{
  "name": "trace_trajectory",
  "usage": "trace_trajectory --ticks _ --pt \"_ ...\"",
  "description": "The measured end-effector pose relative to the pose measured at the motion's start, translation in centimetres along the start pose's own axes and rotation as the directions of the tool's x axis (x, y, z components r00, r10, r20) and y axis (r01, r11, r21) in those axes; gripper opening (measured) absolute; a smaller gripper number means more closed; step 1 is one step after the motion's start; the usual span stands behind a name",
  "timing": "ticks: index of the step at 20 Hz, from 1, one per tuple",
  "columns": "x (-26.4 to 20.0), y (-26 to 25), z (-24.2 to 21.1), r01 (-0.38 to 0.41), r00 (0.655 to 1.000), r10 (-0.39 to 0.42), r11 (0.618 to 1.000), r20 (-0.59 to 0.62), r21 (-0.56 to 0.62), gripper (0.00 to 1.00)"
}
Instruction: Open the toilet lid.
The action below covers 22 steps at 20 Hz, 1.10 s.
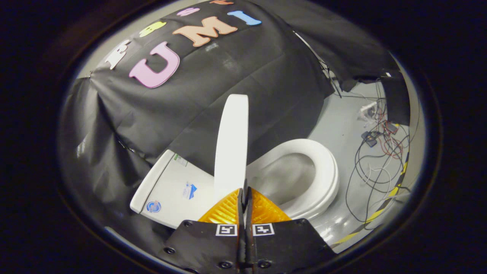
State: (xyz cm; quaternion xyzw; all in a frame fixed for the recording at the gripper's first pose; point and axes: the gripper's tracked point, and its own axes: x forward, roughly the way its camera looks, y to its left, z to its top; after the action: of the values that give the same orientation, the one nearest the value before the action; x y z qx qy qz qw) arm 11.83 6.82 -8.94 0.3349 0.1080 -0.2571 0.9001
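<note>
The white toilet lid (231,144) stands raised and is seen edge-on, rising straight up from just beyond my fingertips. Its lower end drops out of sight behind the left orange finger (224,211). My gripper (244,189) is shut, its two orange fingers pressed together with nothing visible between them. To the right of the lid lies the white seat ring (327,167) around the open bowl (283,179). Left of the lid sits the white tank top (171,186) with small stickers on it.
Black cloth (190,102) hangs close behind and left of the toilet. To the right, the grey floor (342,125) carries a tangle of cables (380,152) and small devices. A yellow-black tape strip (380,213) runs along the floor near the seat.
</note>
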Motion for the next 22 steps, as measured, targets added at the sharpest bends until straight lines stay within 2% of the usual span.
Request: trace_trajectory --ticks 7,12,15,22 --pt "-0.4 4.4 0.6 0.042 0.999 -0.041 0.997 0.022 -0.057 0.01" --pt "-0.6 7.7 0.5 0.077 0.997 -0.074 0.984 0.029 -0.159 0.01" --pt "-0.7 9.7 0.3 0.106 0.994 -0.102 0.958 0.029 -0.265 0.00" --pt "-0.5 14.0 -0.9 0.078 0.997 -0.079 0.941 0.011 -0.330 0.00"
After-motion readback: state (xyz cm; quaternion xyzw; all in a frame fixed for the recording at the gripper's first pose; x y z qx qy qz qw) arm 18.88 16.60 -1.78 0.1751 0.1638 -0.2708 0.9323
